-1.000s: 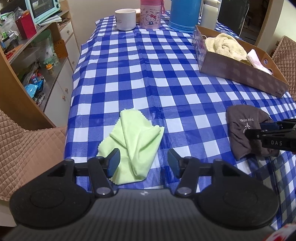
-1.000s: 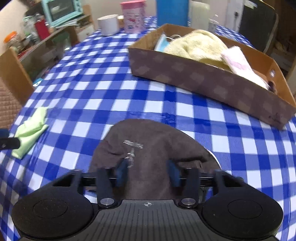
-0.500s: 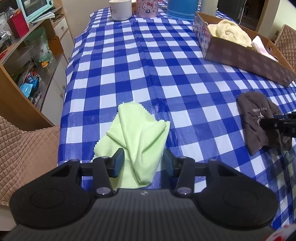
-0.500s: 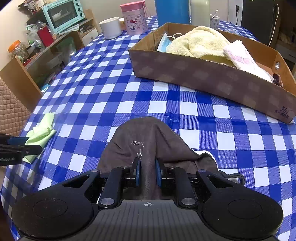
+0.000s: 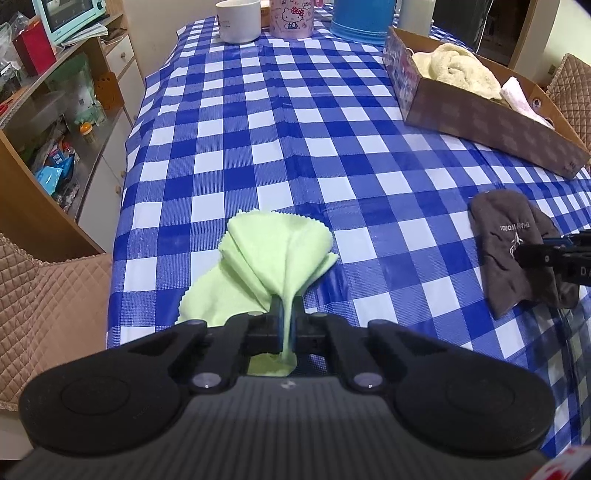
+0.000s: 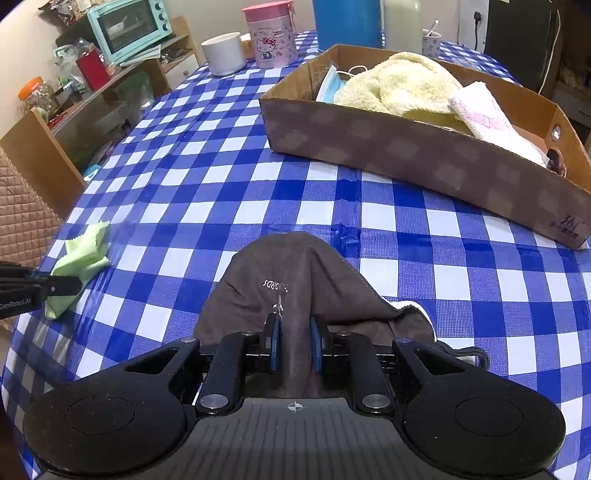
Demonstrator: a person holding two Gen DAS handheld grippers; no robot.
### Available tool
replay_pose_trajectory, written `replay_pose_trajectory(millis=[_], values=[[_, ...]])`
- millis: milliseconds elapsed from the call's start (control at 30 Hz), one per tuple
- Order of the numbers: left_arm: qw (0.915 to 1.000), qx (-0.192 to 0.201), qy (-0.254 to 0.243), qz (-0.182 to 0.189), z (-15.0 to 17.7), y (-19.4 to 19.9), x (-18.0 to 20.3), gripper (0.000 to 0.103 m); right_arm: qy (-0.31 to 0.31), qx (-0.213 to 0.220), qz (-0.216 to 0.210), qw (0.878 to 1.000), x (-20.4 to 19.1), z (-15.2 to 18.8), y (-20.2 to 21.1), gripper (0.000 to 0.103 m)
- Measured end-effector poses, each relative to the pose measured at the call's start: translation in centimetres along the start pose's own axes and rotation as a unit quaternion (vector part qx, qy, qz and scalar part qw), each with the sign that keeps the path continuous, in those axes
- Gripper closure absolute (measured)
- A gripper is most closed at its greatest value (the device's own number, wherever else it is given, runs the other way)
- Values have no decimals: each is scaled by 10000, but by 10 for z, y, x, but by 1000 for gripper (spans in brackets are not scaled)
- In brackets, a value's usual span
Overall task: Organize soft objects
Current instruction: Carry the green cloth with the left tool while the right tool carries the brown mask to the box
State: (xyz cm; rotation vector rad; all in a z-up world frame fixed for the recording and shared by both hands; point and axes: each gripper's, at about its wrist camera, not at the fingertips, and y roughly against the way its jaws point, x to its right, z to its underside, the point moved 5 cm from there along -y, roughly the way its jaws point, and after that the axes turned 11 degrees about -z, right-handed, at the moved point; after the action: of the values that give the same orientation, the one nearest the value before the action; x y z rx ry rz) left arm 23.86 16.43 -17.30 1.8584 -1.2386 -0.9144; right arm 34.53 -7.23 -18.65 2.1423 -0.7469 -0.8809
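My left gripper (image 5: 286, 317) is shut on a light green cloth (image 5: 275, 254) at the near left of the blue checked table, pinching a raised fold. The cloth also shows in the right wrist view (image 6: 79, 258). My right gripper (image 6: 294, 336) is shut on a dark brown cloth cap (image 6: 295, 273), gathering a ridge of it; the cap also shows in the left wrist view (image 5: 513, 251). A brown cardboard box (image 6: 424, 158) at the back right holds a cream towel (image 6: 399, 85), a pink cloth (image 6: 487, 118) and a blue face mask (image 6: 328, 86).
A white mug (image 5: 238, 20), a pink Hello Kitty container (image 5: 291, 16) and a blue jug (image 5: 360, 18) stand at the table's far end. A wooden shelf unit (image 5: 55, 122) and a quilted chair (image 5: 48, 295) are to the left of the table edge.
My left gripper has closed on the green cloth and pulled a fold up. My right gripper stays shut on the brown cap, whose ridge has risen a little.
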Motion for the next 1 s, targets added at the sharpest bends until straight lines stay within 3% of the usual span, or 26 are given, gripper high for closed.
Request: replay_pose_trajectory(millis=[267, 533, 1000], values=[[9999, 148, -17, 20, -3, 14, 2, 100, -18, 26, -101, 9999, 3, 0, 6, 90], [9986, 480, -159, 128, -16, 41, 14, 100, -62, 380, -166, 9991, 3, -7, 38, 94], [9880, 1256, -699, 562, -54, 94, 74, 100, -137, 979, -90, 9951, 20, -16, 105, 94]])
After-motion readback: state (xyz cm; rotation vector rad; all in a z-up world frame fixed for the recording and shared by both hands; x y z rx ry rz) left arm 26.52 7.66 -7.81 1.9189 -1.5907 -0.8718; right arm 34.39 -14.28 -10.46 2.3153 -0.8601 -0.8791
